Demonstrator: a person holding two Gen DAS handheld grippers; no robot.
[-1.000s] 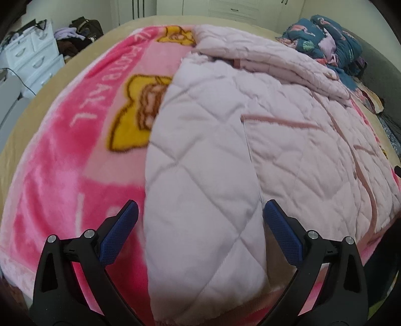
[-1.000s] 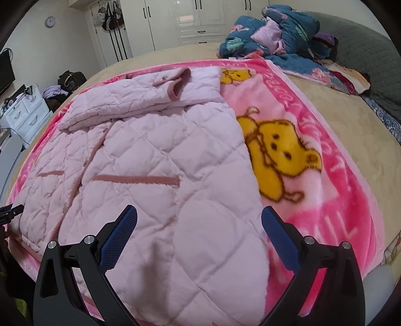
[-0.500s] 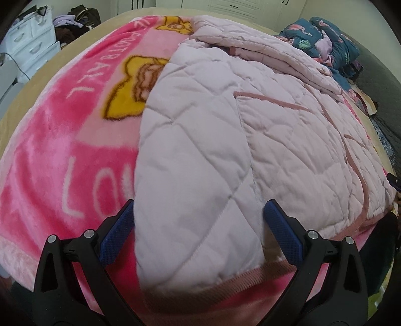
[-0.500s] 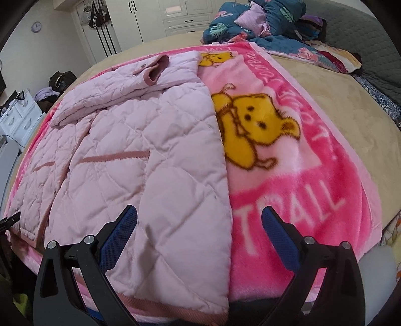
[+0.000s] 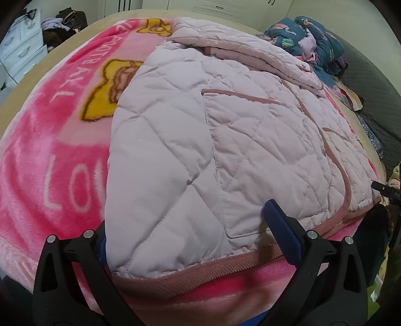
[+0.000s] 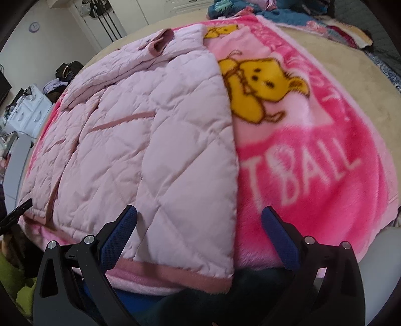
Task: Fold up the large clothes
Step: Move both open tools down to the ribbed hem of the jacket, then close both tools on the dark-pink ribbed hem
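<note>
Both jaws gape: the left gripper (image 5: 193,225) and right gripper (image 6: 200,225) straddle the near ribbed hem (image 6: 175,273) corners of the quilted pink jacket (image 5: 200,140), spread on the pink blanket (image 6: 300,163). Pinch every layer at the hem, then lift evenly toward the far collar.

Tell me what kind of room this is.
Most likely a home bedroom. A pink quilted jacket lies spread on a pink fleece blanket over a wide bed, white wardrobe doors line the far wall, and a small white drawer unit stands beside it.
</note>
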